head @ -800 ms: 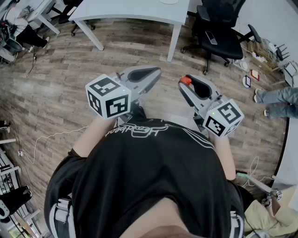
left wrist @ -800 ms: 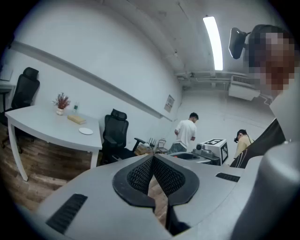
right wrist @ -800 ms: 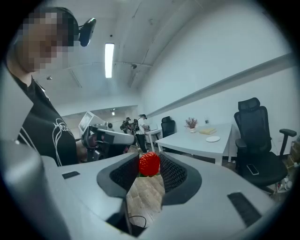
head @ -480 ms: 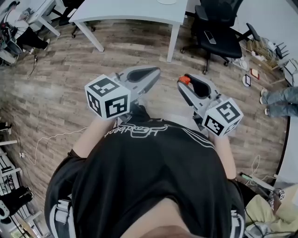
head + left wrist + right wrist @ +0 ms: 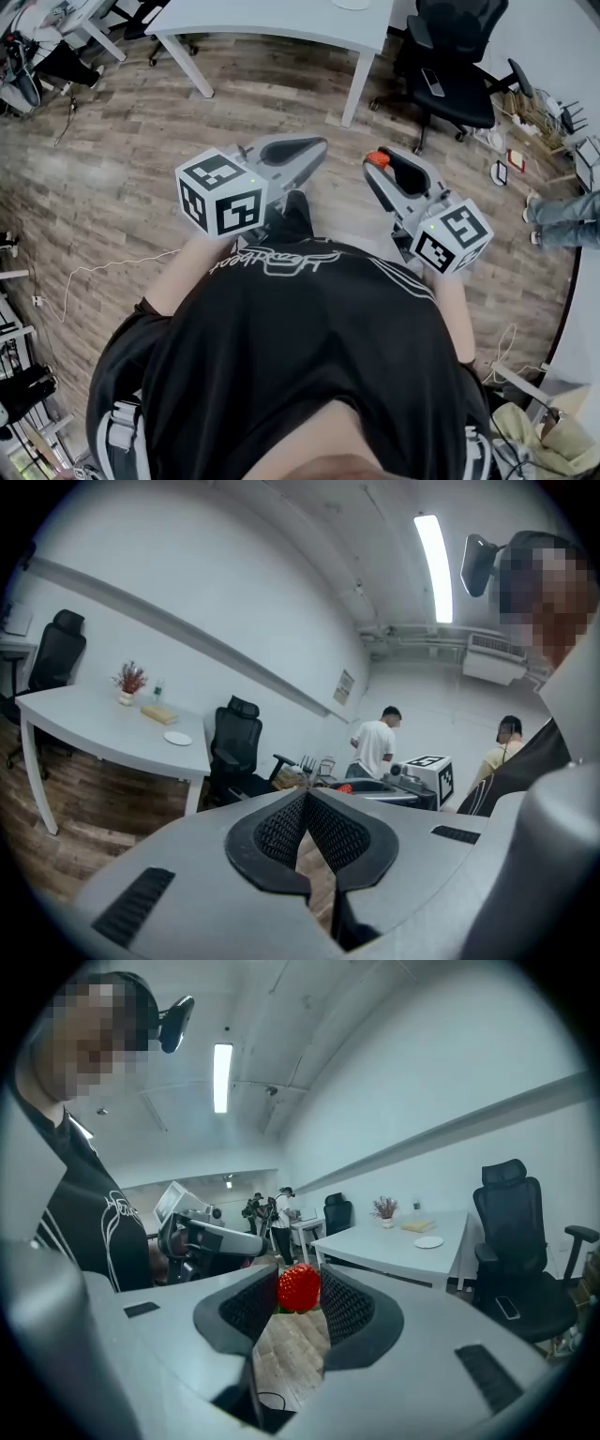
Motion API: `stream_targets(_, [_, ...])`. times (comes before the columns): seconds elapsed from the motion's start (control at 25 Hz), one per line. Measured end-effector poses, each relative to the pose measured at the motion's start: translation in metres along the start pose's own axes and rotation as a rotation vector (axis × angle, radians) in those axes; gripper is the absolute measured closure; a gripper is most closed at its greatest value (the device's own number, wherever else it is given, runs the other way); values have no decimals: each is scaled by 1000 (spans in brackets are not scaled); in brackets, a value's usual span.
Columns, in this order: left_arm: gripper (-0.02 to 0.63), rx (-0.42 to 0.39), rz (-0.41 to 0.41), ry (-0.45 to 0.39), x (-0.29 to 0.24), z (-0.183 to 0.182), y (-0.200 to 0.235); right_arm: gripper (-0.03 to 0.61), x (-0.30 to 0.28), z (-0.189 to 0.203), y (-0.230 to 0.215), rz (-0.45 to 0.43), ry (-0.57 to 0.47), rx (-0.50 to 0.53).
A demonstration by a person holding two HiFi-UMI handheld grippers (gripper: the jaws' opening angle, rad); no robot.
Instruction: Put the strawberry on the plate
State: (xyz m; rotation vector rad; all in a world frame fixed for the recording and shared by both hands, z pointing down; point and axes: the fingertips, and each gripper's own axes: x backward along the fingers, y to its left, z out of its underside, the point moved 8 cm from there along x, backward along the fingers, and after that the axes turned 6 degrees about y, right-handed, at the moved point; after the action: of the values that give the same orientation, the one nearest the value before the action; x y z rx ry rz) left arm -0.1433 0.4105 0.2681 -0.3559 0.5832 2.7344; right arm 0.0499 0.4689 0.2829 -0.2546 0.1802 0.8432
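Wooden floor (image 5: 141, 141) lay open ahead of both grippers, up to the white table's (image 5: 281, 19) edge. One strawberry (image 5: 298, 1287) sat clamped between the right gripper's (image 5: 379, 163) tips. The left gripper (image 5: 307, 797) was closed and empty. One plate (image 5: 428, 1241) stood on the table, well ahead. Since earlier, the grip was unchanged, and the table had drifted slightly right in the head view.
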Motion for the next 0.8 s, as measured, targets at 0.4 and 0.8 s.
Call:
stream_targets(0.4, [607, -4, 9, 19, -35, -36, 81, 445, -63, -18, -74, 29, -5, -34])
stream_targets(0.8, [607, 31, 42, 69, -87, -102, 204, 445, -155, -59, -171, 59, 25, -87])
